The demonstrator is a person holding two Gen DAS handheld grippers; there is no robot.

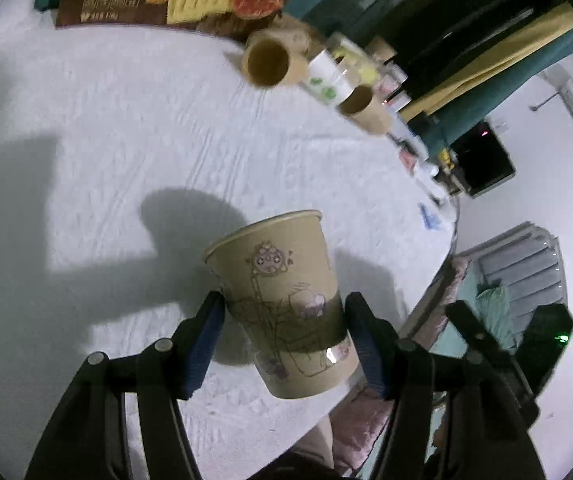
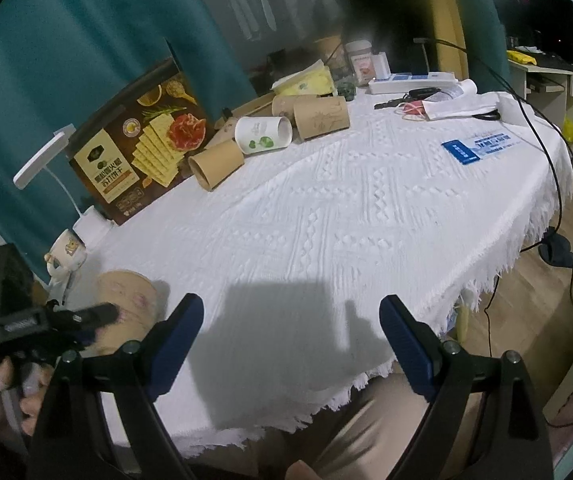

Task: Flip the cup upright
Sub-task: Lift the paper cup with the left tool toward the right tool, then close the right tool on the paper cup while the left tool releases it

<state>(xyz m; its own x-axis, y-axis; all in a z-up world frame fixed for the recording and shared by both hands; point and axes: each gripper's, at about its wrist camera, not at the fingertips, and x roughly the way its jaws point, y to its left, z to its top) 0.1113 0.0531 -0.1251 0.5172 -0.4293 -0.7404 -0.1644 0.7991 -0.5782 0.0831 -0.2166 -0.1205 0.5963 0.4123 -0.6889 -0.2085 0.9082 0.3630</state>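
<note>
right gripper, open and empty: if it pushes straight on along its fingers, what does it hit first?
Likely the bare tablecloth; right gripper points down at it. Lying cups sit farther back and left.

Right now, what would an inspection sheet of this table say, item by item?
Surface: white textured tablecloth, fringed edge, covering the table.
Job's things: printed paper cup, rim up and tilted away, raised above the cloth.
Clutter: cracker box, several paper cups lying on their sides, white mug on its side, small desk lamp, blue leaflet.
Grippers: left gripper shut on the cup's lower wall; right gripper open, nothing between its pads.
Cables: black cable running over the far corner down to the floor.
Surroundings: teal curtain, wooden floor, desk with monitor.
</note>
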